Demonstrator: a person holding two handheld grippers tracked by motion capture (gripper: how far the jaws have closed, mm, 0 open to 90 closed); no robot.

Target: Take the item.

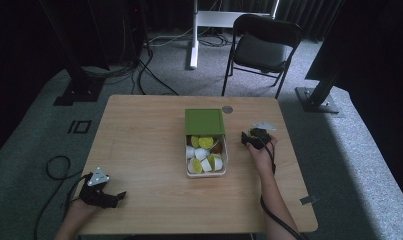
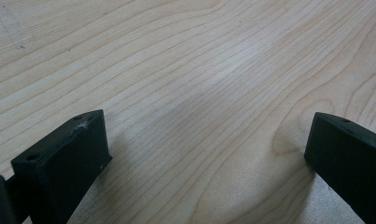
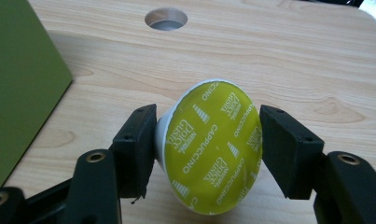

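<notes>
In the right gripper view a white coffee capsule [image 3: 211,144] with a yellow-green foil top marked Cappuccino sits tilted on its side between the black jaws, just above the table. My right gripper [image 3: 208,136] is shut on it, one jaw on each side. From the high view, the right gripper [image 1: 248,138] hovers just right of a white box [image 1: 225,156] of several white and yellow-green capsules. The box's green lid [image 1: 204,121] lies at its far end. My left gripper [image 1: 120,196] rests near the table's front left corner, open [image 2: 209,140] over bare wood.
A round cable hole [image 1: 227,109] pierces the wooden table [image 1: 149,150] behind the lid, also seen as a hole [image 3: 166,18] beyond the capsule. The green lid [image 3: 17,84] lies left of the right gripper. A black folding chair [image 1: 264,45] stands past the far edge.
</notes>
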